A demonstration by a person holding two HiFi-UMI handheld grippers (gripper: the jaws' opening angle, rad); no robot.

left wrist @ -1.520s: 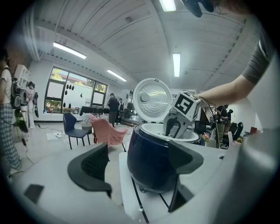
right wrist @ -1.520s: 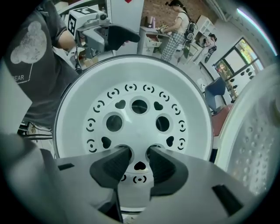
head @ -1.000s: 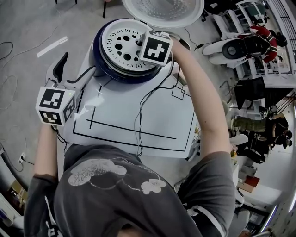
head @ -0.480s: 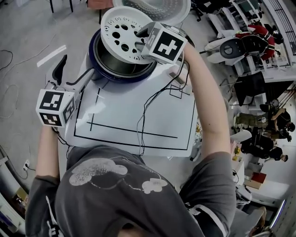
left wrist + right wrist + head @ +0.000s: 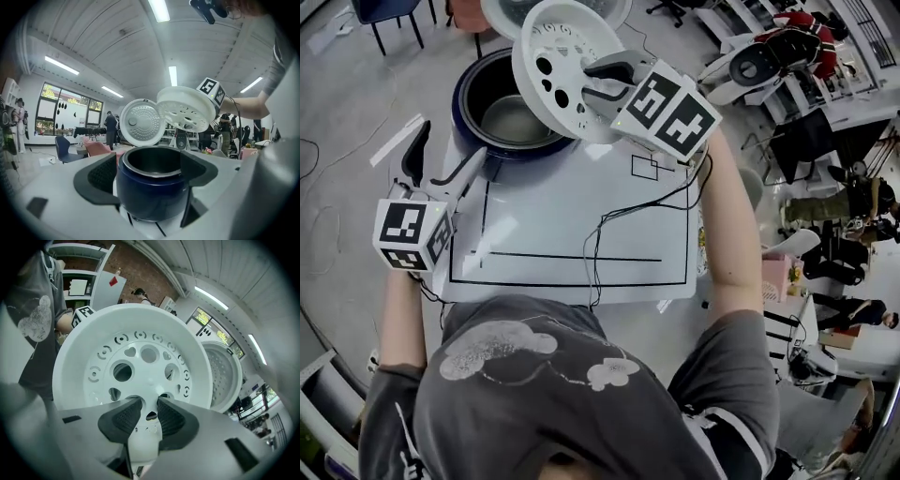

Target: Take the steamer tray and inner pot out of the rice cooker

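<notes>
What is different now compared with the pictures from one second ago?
The right gripper, shut on the steamer tray, has lifted it out of the rice cooker and tilted it, uncovering the inner pot. Unchanged: the pot sits in the cooker, the lid is open, the left gripper stays open and empty.

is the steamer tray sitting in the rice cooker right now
No, the right gripper holds the tray tilted in the air, clear of the cooker, whose pot shows uncovered.
</notes>
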